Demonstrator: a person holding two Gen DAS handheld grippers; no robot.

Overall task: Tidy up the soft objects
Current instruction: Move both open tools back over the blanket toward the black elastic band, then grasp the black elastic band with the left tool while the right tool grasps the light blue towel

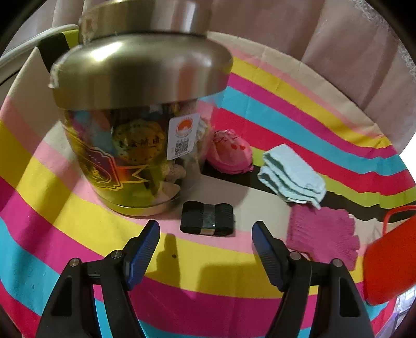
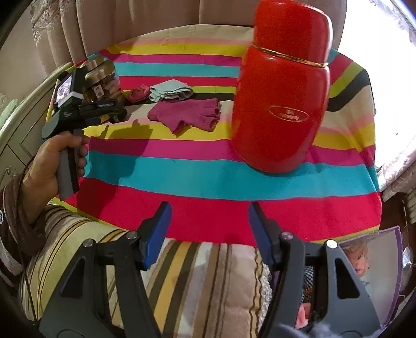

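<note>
Downward-tilted left gripper [image 1: 205, 244] open above black bundle [image 1: 207, 218], right gripper [image 2: 209, 221] empty

Striped cloth [image 1: 286, 85]: bands of pink, yellow, blue, red, green and black covering the worktop.
Glass jar [image 1: 135, 161]: standing upright on the cloth at the left, gold print on its side, white label, mixed contents showing through.
Jar lid [image 1: 140, 65]: brushed metal, domed, seated on top.
Red canister [image 2: 283, 104]: upright at the right, gold band below its cap, gold oval emblem.
Curtain [image 2: 143, 23]: beige folds behind the worktop.
Striped cushion [image 2: 197, 280]: at the near edge.
</note>
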